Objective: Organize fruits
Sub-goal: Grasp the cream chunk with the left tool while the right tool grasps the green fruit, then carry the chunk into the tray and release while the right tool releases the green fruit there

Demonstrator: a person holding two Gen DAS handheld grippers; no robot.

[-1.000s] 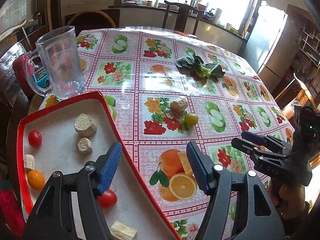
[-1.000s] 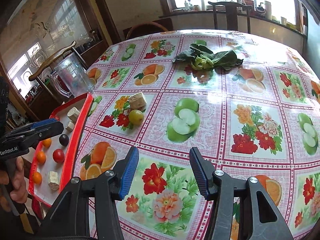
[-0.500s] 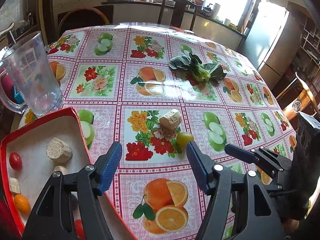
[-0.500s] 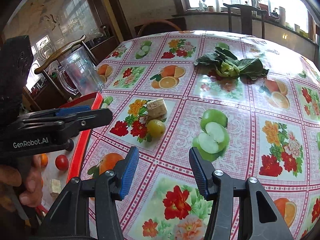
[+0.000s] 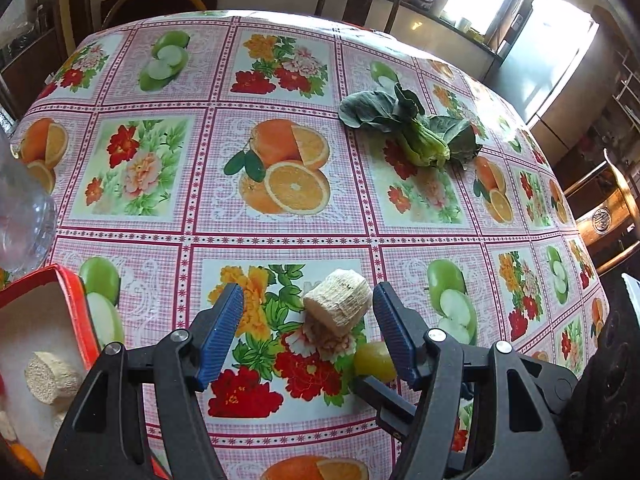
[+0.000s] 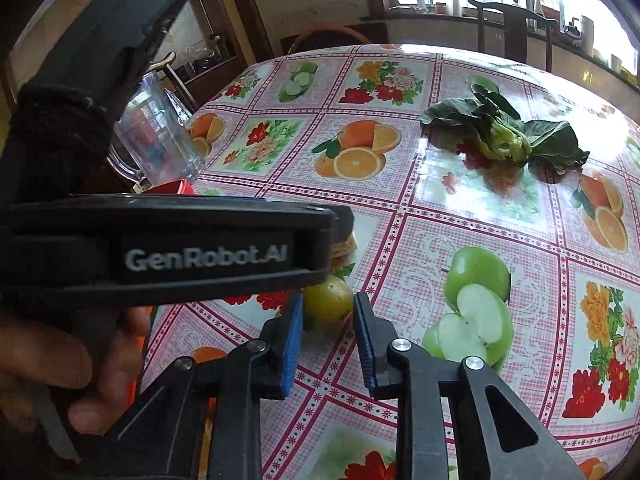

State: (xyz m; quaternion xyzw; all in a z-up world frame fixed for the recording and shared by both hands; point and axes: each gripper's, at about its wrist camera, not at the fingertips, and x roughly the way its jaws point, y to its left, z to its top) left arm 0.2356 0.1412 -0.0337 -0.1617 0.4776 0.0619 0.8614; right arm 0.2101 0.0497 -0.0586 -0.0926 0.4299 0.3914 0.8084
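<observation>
Two loose items remain on the bench (image 5: 400, 216) in front of you, so the sorting is only partly done. Nearest, your right claw (image 6: 328, 334) has its blue pads (image 6: 294, 344) drawn in against a small yellow-green fruit (image 6: 329, 300); I judge it gripped but not yet lifted, since it sits on the cloth. Just beside that fruit, your left claw (image 5: 308, 332) stands with its jaws apart and holds nothing; a pale cut cylinder (image 5: 338, 304), ridged on its side, lies on the cloth between its tips, untouched. At the left edge, the red-rimmed tray (image 5: 76, 300) already carries one like cylinder (image 5: 48, 376) and something orange at its near corner, too cropped to name. Beyond it stands a clear jug (image 6: 156, 144). Farther off, a leafy green vegetable (image 5: 416, 132) lies alone, well apart from the tray. Remaining, by my judgement: both near items to the tray.
</observation>
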